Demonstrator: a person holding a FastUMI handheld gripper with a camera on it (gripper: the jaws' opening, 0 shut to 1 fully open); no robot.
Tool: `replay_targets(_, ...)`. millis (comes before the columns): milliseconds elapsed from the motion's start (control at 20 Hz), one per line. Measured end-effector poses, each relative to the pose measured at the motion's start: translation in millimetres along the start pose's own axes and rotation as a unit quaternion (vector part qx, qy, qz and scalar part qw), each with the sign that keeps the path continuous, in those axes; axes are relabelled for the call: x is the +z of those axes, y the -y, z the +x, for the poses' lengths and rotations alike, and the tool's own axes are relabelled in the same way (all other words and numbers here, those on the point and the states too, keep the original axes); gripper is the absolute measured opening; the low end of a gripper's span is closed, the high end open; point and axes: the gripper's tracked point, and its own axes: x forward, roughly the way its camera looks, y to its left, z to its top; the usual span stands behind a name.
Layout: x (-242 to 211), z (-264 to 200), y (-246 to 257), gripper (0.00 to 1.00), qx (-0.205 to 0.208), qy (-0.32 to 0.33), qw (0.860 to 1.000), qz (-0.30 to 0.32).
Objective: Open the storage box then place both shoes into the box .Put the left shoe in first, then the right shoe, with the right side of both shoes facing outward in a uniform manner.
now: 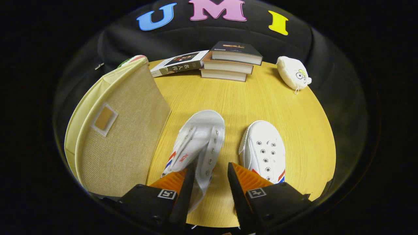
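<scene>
Pale wood-grain table is seen against dark booth cloth, and the items on it can be counted. Two white shoes are laid out on the wood. One shoe is tipped onto its side, with red and blue stripes shown on its flank, and its rear part is reached by the gripper. The second shoe is set upright just beside the first, with a double row of eyelets seen on top and a red and blue stripe near its rear. One storage box, covered in beige woven fabric with a small label window on its face, is stood close beside the tipped shoe; whether its lid is up cannot be told.

Four books are counted at the far edge: three are piled in one stack, and a single book is laid flat beside the stack. One small white plush toy with a cartoon face is placed apart from the stack, near the far rim of the table.

The gripper's two fingers are held apart. One finger is laid over the tipped shoe's rear, while the other is seen above bare wood between the two shoes, so nothing is clamped.
</scene>
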Motion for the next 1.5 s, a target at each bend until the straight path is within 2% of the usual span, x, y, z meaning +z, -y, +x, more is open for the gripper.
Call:
replay_targets(150,1,13,-2,0.50,-0.013,-0.003,1.000,0.026)
replay_targets(200,0,17,-2,0.38,-0.020,-0.006,0.999,0.034)
replay_targets(250,-2,19,1,0.32,-0.031,-0.012,0.999,0.038)
replay_targets(300,-5,20,2,0.22,-0.037,-0.019,0.998,0.043)
replay_targets(500,3,15,-4,0.06,-0.015,-0.028,0.995,0.092)
replay_targets(700,20,-6,-9,0.05,0.016,-0.015,0.989,0.144)
replay_targets(950,50,-47,-14,0.05,0.032,0.010,0.988,0.150)
replay_targets(1150,92,-97,-24,0.05,0.044,0.034,0.988,0.142)
replay_targets(1350,133,-133,-58,0.05,0.069,0.033,0.983,0.168)
replay_targets(1500,147,-138,-99,0.05,0.099,0.009,0.975,0.200)
